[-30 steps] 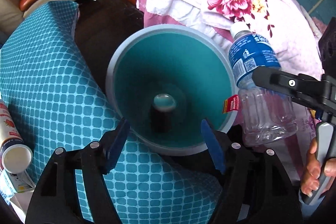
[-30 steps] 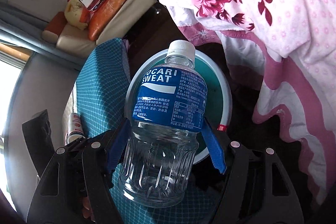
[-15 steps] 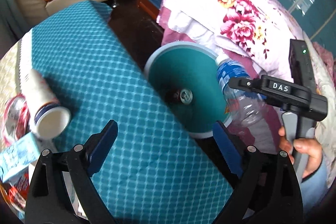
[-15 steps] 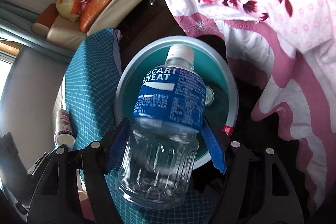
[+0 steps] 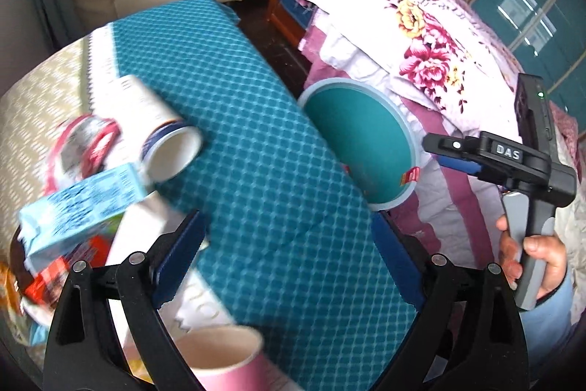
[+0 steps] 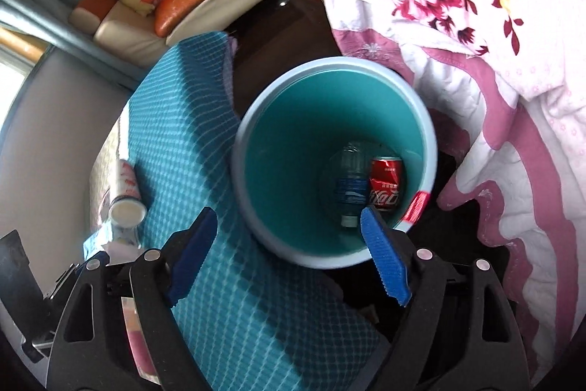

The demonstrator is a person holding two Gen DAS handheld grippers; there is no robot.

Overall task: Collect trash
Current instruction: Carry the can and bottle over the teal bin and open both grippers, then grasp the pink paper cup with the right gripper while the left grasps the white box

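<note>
The right gripper (image 6: 289,255) has just been opening; its jaws stand wide and empty above the teal bin (image 6: 278,149). Below its fingertips, a plastic bottle (image 6: 349,186) lies beside a red cola can (image 6: 384,184). The left gripper (image 5: 289,255) gapes empty over the table's blue cloth (image 5: 256,149).

The bin (image 6: 278,171) is made of smooth plastic, with a glossy metal can (image 6: 384,184) seen inside. The table is covered by a woven cloth (image 5: 256,142). A paper cup (image 5: 227,365) is seen matt.
</note>
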